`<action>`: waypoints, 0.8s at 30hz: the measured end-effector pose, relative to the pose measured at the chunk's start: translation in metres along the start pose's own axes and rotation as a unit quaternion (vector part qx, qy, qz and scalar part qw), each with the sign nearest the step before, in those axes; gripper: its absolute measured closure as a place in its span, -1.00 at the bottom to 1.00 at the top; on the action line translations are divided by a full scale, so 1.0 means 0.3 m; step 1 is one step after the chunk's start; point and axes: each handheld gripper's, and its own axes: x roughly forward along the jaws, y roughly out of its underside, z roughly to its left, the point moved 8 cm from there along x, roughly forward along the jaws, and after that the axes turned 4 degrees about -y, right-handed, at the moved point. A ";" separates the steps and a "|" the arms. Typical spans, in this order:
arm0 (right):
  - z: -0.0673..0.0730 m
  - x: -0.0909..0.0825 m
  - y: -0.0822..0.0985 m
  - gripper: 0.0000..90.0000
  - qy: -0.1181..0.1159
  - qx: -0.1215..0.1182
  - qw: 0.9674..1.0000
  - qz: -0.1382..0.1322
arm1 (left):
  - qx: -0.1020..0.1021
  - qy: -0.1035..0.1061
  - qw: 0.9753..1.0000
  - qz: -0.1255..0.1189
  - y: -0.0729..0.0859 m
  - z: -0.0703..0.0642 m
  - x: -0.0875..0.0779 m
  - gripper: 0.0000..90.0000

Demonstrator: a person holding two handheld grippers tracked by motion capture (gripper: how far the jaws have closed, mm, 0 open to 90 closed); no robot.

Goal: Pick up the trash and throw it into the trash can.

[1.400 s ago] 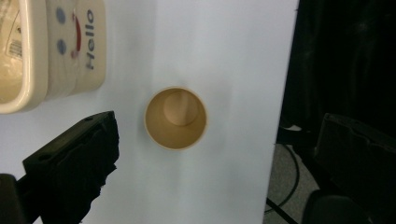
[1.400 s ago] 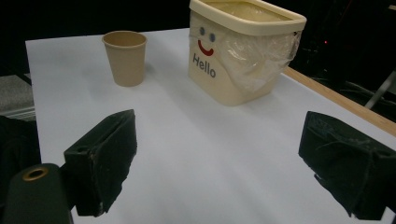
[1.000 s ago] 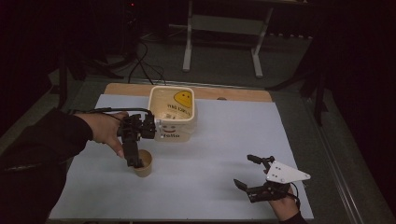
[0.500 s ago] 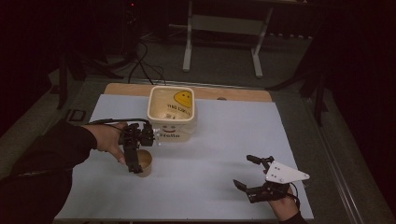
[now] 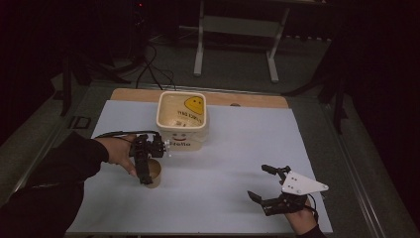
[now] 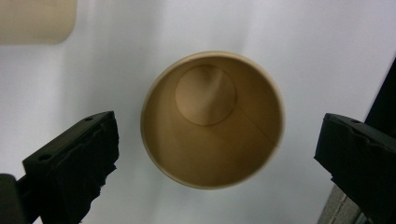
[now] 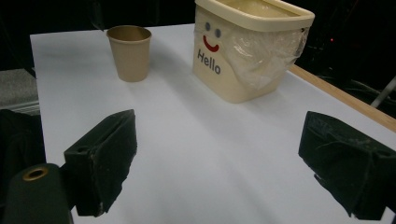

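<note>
- The left gripper [image 5: 146, 167] is hovering directly above the paper cup [image 6: 212, 119], its jaws spread wide apart.
- The cup is standing upright at the cream bin's [image 5: 181, 119] seven o'clock.
- The right gripper [image 5: 270, 186] is resting gaping open at four o'clock on the table [image 5: 237, 163].

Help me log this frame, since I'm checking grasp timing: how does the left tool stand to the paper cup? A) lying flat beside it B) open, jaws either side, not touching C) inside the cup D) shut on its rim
B: in the left gripper view the jaws of the left tool stand wide apart on either side of the paper cup, with white table showing between each jaw and the rim.
</note>
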 end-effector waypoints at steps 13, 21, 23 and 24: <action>0.000 0.001 0.002 -0.75 0.000 0.001 1.000 0.002 | 0.002 0.004 1.000 0.006 0.002 0.007 0.046 -0.99; 0.000 0.001 0.002 -0.75 0.000 0.001 1.000 0.002 | 0.007 0.004 1.000 0.016 0.000 0.005 0.066 -0.95; 0.000 0.001 0.002 -0.75 0.000 0.000 1.000 0.002 | 0.006 0.004 1.000 0.015 -0.002 0.006 0.069 -0.94; 0.000 0.001 0.002 -0.75 0.000 0.000 1.000 0.003 | 0.008 0.005 1.000 0.018 -0.002 0.006 0.071 -0.91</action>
